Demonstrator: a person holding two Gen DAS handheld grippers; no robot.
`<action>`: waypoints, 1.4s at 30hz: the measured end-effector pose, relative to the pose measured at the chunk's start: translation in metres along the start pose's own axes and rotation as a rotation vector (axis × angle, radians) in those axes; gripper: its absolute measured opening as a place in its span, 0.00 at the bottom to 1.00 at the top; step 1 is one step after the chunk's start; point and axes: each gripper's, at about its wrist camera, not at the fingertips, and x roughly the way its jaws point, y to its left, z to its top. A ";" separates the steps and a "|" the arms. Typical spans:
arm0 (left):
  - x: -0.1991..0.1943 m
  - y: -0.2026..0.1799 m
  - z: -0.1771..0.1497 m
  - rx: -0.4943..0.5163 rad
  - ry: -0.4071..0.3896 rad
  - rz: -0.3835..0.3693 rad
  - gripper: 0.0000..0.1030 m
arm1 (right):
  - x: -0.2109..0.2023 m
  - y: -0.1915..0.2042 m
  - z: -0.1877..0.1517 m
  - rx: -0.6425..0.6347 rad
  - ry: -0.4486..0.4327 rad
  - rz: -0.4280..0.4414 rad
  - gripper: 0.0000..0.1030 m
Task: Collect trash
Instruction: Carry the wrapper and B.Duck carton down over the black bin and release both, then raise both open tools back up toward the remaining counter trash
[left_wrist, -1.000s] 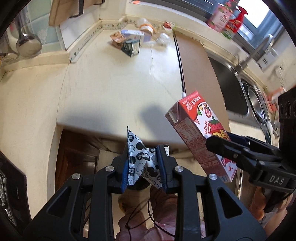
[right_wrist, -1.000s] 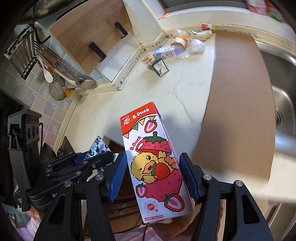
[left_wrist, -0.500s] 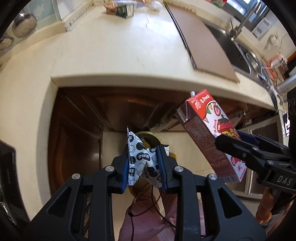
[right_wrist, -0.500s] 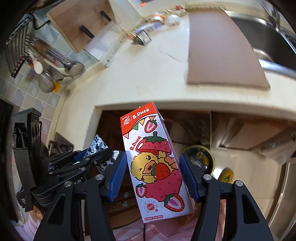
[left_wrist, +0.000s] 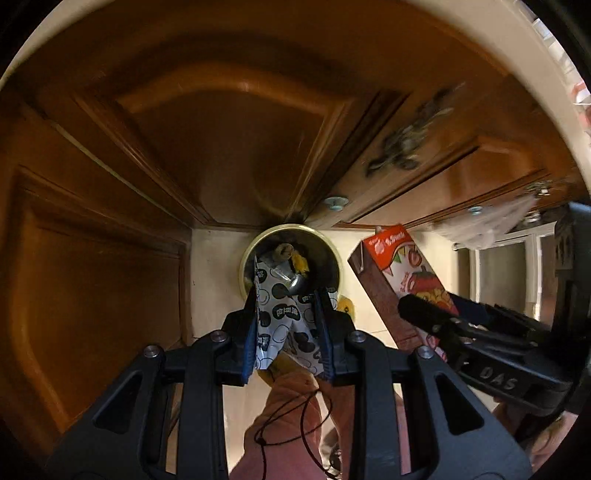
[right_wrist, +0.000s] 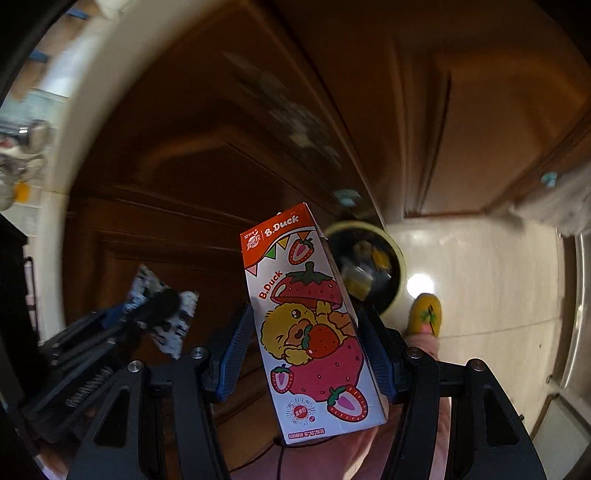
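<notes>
Glossy wood cabinets (left_wrist: 229, 147); left tongs (left_wrist: 288, 332) pinch crinkled wrapper (left_wrist: 284, 325) (spotted), right tongs (right_wrist: 306, 350) clamp boxy carton (right_wrist: 310, 325).

The round yellow-rimmed trash bin (left_wrist: 290, 264) stands on the pale tiled floor (right_wrist: 491, 280), right in front of the brown wooden cabinet doors (left_wrist: 207, 147). The crumpled black-and-white spotted wrapper (left_wrist: 282, 325) is above the bin. The red strawberry drink carton (left_wrist: 400, 284) is to its right. A yellow slipper (right_wrist: 426, 314) is on the floor beside the bin.
</notes>
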 end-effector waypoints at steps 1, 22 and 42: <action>0.013 -0.001 0.001 0.004 0.005 0.005 0.24 | 0.012 -0.005 -0.001 0.009 0.009 -0.009 0.57; 0.104 0.003 0.007 -0.009 0.117 0.063 0.57 | 0.086 -0.027 0.026 0.022 0.079 -0.039 0.73; -0.128 -0.053 -0.024 0.082 -0.092 0.101 0.57 | -0.155 0.066 -0.024 -0.245 -0.150 -0.071 0.73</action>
